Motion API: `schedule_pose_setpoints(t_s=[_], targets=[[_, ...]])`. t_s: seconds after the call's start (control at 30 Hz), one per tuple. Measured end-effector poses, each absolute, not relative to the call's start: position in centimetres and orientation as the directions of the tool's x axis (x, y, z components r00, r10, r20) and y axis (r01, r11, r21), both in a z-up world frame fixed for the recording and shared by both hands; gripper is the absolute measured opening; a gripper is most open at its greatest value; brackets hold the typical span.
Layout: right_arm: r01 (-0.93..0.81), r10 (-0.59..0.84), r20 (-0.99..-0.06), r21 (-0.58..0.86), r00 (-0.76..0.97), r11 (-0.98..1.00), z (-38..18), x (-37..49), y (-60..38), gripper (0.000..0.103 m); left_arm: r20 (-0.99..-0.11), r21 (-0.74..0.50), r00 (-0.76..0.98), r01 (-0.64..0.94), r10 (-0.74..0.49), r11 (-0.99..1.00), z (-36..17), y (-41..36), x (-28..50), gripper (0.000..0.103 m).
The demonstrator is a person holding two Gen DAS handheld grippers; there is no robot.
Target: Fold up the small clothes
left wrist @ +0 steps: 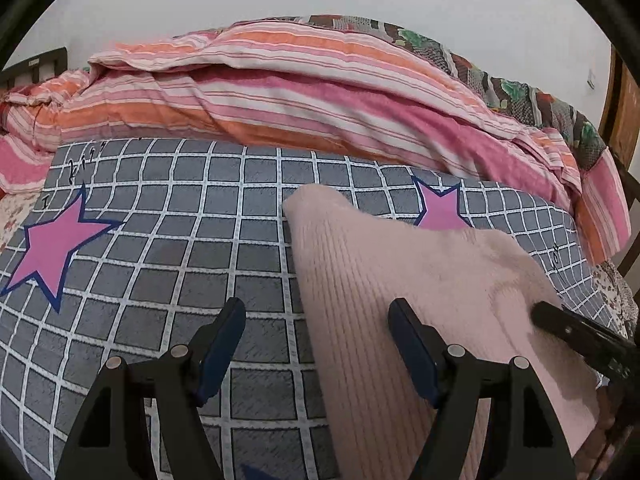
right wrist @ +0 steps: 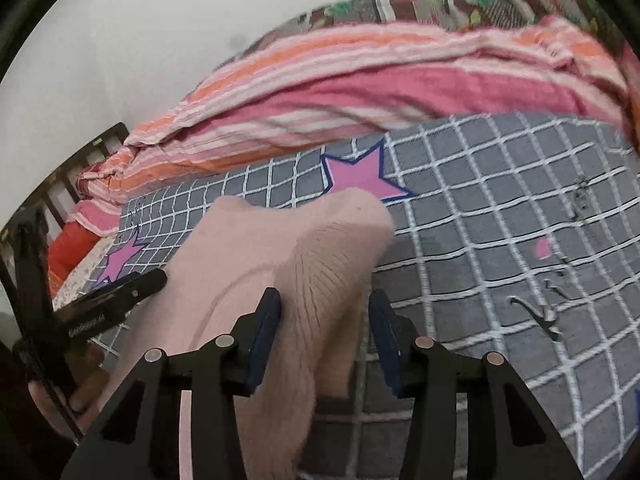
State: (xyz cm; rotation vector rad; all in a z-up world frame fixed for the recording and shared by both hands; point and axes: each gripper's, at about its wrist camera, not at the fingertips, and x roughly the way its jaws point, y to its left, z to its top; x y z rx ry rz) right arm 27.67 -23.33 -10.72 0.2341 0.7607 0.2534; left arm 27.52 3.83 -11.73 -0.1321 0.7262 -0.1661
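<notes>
1. One pink ribbed knit garment (left wrist: 384, 280) lies on one grey checked sheet (left wrist: 160, 240) – pale, soft, with fine lengthwise ribs and a fuzzier patch toward the right gripper.
2. Two pink stars with dark blue outlines show on the sheet: a large one (left wrist: 52, 248) far left of the left gripper (left wrist: 316, 318), a smaller one (left wrist: 440, 208) beyond the garment's far edge.
3. Two grippers are in view. The left gripper's jaws stand wide apart; its right finger (left wrist: 412, 344) is over the garment and its left finger over bare sheet, gripping nothing.
4. The right gripper (right wrist: 324, 322) has a raised fold of the garment between its jaws; the left pad (right wrist: 266, 328) touches the knit, while a gap shows beside the right pad – not clamped.
5. One striped pink-and-orange quilt (left wrist: 280, 92) is heaped beyond the sheet, ahead of both grippers.
</notes>
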Motion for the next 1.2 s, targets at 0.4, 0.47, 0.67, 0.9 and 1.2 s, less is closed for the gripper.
schedule_pose_setpoints(t_s=[0.4,0.47,0.67,0.9,1.2], targets=[[-0.179,0.277,-0.641,0.215,0.716,0.960,-10.9,29.2,-22.8,0.011,-0.657,-0.157,0.738,0.067,-0.155,0.985,-12.3,3.8,30.1,0.073],[-0.175,0.263,-0.643,0.200,0.720,0.964,-11.1,29.2,-22.6,0.011,-0.670,-0.141,0.730,0.054,-0.136,0.989,-12.5,3.5,31.3,0.073],[-0.159,0.216,-0.647,0.147,0.731,0.976,-11.8,29.1,-22.2,0.011,-0.684,-0.168,0.719,0.015,-0.127,0.986,-13.6,4.0,32.4,0.073],[-0.110,0.211,-0.678,0.189,0.704,0.976,-12.4,30.1,-23.2,0.011,-0.676,-0.162,0.723,0.049,-0.147,0.986,-13.5,3.6,30.9,0.073],[-0.111,0.202,-0.644,0.180,0.738,0.977,-11.9,28.9,-23.3,0.016,-0.639,-0.099,0.759,0.080,-0.125,0.992,-12.9,2.7,27.1,0.072]])
